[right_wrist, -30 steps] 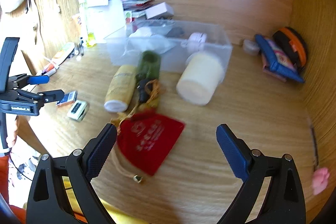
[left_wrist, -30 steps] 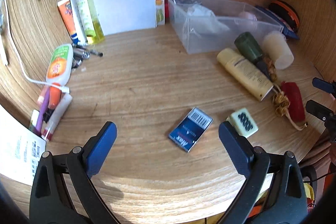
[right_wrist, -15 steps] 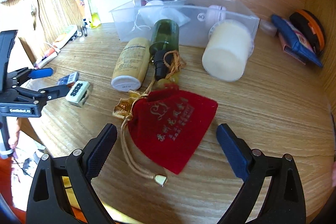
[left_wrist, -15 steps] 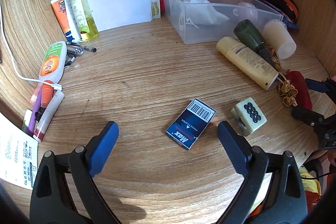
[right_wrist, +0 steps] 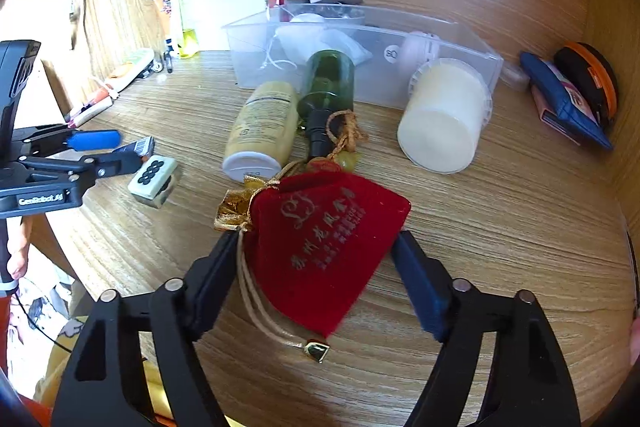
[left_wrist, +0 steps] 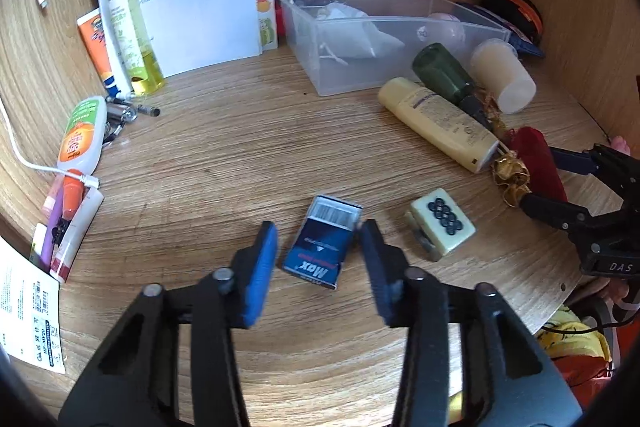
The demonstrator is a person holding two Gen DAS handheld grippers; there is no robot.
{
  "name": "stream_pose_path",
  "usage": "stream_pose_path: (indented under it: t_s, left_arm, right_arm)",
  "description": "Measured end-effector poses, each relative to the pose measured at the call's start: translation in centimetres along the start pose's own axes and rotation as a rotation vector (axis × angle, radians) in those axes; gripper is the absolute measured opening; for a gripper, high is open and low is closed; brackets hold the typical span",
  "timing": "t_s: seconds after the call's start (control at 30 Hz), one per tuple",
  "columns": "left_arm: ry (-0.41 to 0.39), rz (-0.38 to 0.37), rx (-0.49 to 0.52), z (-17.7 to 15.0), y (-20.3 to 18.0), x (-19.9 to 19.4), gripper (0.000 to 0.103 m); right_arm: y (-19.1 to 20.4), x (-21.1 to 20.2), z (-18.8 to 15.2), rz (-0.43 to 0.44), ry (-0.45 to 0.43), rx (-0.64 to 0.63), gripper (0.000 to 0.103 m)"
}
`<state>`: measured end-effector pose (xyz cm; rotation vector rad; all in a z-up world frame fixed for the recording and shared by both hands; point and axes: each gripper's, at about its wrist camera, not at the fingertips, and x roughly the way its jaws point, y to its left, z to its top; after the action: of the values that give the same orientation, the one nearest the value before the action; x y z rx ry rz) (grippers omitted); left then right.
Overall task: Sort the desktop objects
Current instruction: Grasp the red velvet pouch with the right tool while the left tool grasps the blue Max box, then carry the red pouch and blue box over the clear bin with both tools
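At the left of the desk (left_wrist: 208,155), the left gripper (left_wrist: 318,247) has its jaws closing around the small blue staple box (left_wrist: 320,247), which lies flat between them. The box's long axis runs away from the jaws, tilted slightly right, with its barcode end farthest off. The right pad looks to be at the box's edge near that end; a sliver of desk shows between the left pad and the box, so the grip is not yet made. Just right of the box sits a pale mahjong-style tile (left_wrist: 442,223), free of the jaws.

Further right, the right gripper (right_wrist: 316,275) straddles the red velvet pouch (right_wrist: 324,247), its jaws closing from a middling spread. The pouch lies with its gold-tied neck toward the upper left and its bottom corner toward the camera; the pads flank its widest part, seemingly at the fabric without squeezing it yet. Each hand is nearest its own target.

The clear bin (right_wrist: 472,43) stands behind both. Its contents are hard to make out through the wall, and the pouch's underside and drawstring run are partly hidden.
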<state>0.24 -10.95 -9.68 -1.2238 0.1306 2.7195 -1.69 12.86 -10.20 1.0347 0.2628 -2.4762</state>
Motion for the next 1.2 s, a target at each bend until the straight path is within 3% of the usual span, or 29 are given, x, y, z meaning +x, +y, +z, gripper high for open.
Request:
stream_pose_path:
  t_s: [0.33,0.43,0.77,1.2]
  left_arm:
    - [0.001,0.003,0.011,0.0,-1.0,-0.2,0.027]
    - [0.002,0.012,0.013,0.1,-1.5,-0.2,0.026]
    - [-0.046,-0.003,-0.038,1.2,-1.0,-1.8,0.026]
    - [-0.132,0.051,-0.039,4.8,-1.0,-3.8,0.026]
  right_arm:
    - [0.4,-0.3,0.2,0.032,0.005,-0.018,0.015]
    - [-0.2,-0.4,0.3,0.061,0.012,0.015,0.012]
    - [-2.2,-3.0,1.2,0.026,-0.044,0.037,0.012]
    - [-5.6,-5.3,4.0,0.076,-0.119,0.068,0.012]
